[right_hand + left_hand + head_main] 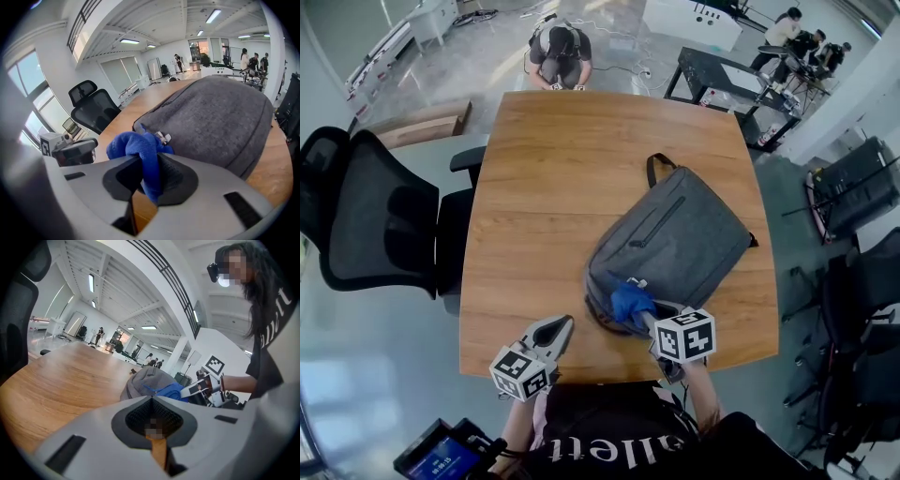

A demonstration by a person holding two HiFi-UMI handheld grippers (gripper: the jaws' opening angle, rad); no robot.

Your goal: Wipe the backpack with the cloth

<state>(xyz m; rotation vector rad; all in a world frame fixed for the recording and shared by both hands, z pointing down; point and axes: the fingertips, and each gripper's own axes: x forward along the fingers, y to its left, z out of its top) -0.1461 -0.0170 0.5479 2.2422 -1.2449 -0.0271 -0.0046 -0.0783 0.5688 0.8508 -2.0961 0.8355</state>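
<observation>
A grey backpack (675, 246) lies flat on the wooden table (553, 187), its strap toward the far side. My right gripper (649, 317) is shut on a bunched blue cloth (630, 304), which rests against the backpack's near corner. In the right gripper view the cloth (140, 150) hangs between the jaws in front of the backpack (215, 122). My left gripper (558, 330) sits low at the table's near edge, left of the backpack, jaws together and holding nothing. From the left gripper view, the backpack (147, 379) and cloth (169, 391) show ahead.
A black office chair (375, 220) stands at the table's left side. Another person (559, 52) crouches beyond the far edge. A dark stand (853, 187) and more chairs (862, 309) are on the right. Bare wood spreads left of the backpack.
</observation>
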